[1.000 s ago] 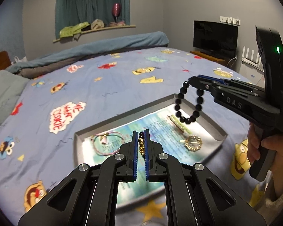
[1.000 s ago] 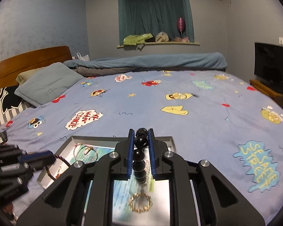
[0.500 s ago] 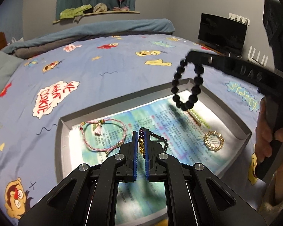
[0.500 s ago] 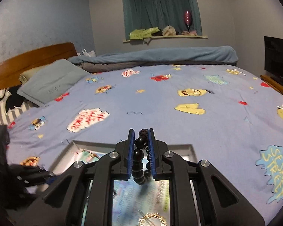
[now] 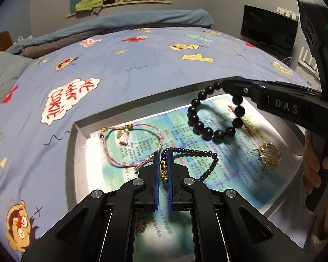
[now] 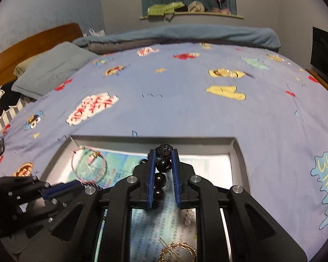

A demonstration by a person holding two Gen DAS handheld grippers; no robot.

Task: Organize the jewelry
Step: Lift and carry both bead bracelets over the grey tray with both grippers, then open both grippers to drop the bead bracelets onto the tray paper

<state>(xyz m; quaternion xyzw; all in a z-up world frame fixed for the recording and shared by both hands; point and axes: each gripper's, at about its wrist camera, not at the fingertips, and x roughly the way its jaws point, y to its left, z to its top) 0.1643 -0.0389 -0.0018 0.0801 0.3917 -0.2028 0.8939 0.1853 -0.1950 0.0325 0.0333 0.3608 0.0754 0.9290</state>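
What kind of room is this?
A bedroom, most likely. There is a big bed with a cartoon sheet, a pillow by the wooden headboard, and a television by the wall.

Glossy bead bracelet (image 5: 216, 118) (printed-paper tray (image 5: 76, 152))

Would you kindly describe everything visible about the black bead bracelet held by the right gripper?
The black bead bracelet is a loop of large, glossy, round dark beads, looking like polished wood or stone, plus one carved openwork bead at the fingertips. The right gripper pinches its top, several beads lined up between the blue-padded fingers. The rest hangs freely above the grey tray, touching nothing else.
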